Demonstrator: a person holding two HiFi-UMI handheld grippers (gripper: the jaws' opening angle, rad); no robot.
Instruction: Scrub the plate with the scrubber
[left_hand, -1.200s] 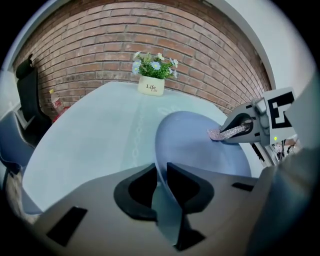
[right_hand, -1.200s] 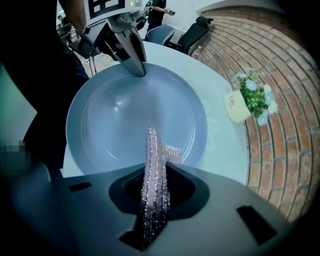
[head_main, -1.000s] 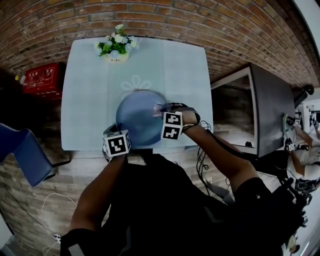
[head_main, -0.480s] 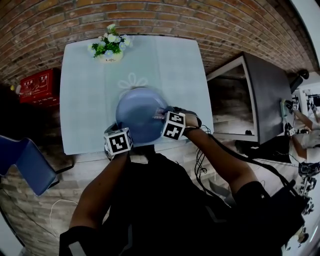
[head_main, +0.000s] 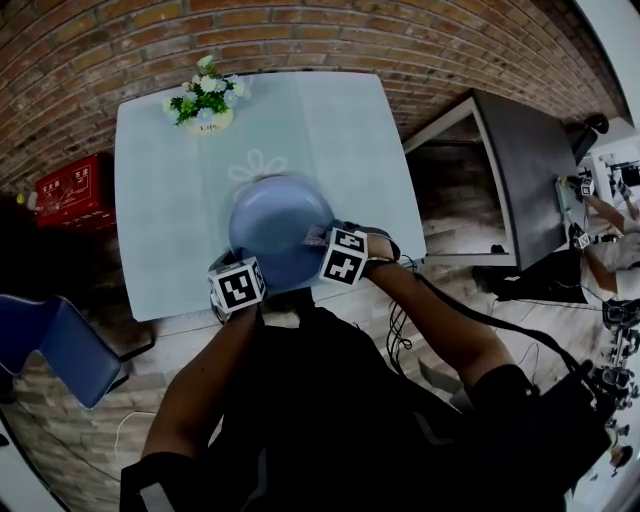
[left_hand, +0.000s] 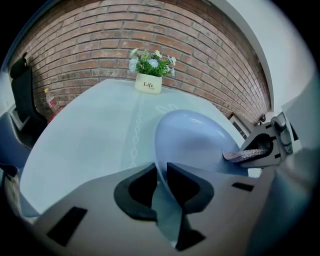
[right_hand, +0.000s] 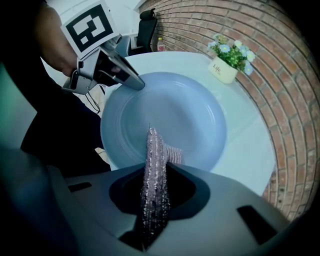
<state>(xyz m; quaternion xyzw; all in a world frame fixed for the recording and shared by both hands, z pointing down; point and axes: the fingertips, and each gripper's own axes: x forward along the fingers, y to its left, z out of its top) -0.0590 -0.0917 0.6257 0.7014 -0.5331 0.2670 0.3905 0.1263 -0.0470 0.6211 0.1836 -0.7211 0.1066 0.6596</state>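
**Inspector A:** Plate, please.

**Inspector B:** Round, smooth, pale-blue plate (head_main: 275, 225), shallow well with a broad rim. It sits toward the near edge of the light, glossy table (head_main: 160, 200). The left gripper (left_hand: 161, 172) is clamped on the plate's near-left rim, thin edge pinched between its dark pads.

**Inspector A:** The scrubber?

**Inspector B:** The scrubber (right_hand: 154, 150) is a flat, coarse, glittery mesh strip. It is nipped edge-on by the right gripper (right_hand: 155, 175), jaws closed tight on it. Its tip lies against the plate's near-right side (best seen in the left gripper view).

**Inspector A:** Surroundings?

**Inspector B:** A small cream flower pot (head_main: 205, 105) at the table's far left, and a rough brick wall (head_main: 400, 40) beyond.
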